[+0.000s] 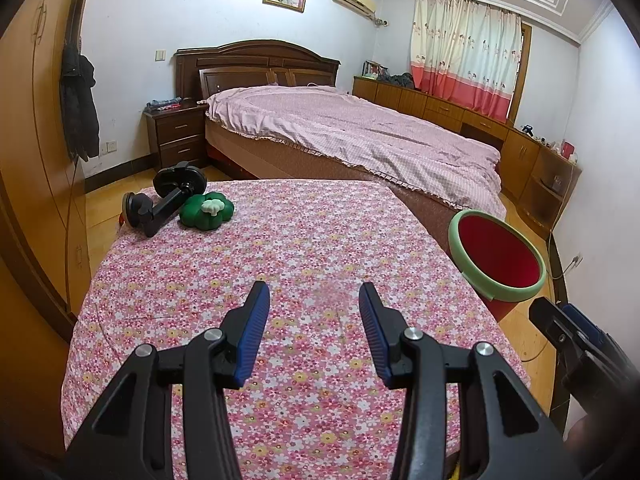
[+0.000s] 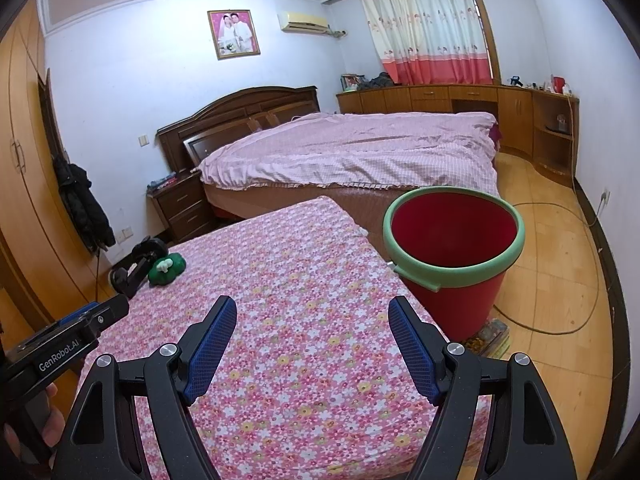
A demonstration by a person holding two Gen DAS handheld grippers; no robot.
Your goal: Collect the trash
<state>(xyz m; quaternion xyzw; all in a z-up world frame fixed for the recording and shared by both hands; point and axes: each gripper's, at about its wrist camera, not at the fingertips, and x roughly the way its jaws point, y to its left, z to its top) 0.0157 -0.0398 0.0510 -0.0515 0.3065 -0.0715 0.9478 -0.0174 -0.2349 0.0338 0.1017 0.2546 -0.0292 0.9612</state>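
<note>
A red bucket with a green rim (image 1: 498, 256) (image 2: 454, 236) stands on the floor at the table's right edge; its inside looks empty. My left gripper (image 1: 314, 296) is open and empty above the floral tablecloth (image 1: 280, 264), near the front. My right gripper (image 2: 312, 308) is open and empty over the tablecloth (image 2: 288, 280), with the bucket just ahead to its right. The right gripper's tip (image 1: 560, 328) shows at the right of the left wrist view. I see no loose trash on the cloth.
A green flower-shaped object (image 1: 207, 212) (image 2: 167, 268) and a black clamp mount (image 1: 166, 200) (image 2: 136, 266) lie at the table's far left corner. A bed (image 1: 352, 136) stands beyond the table. A wardrobe (image 1: 28, 152) is at left. A cable (image 2: 560, 320) runs over the floor.
</note>
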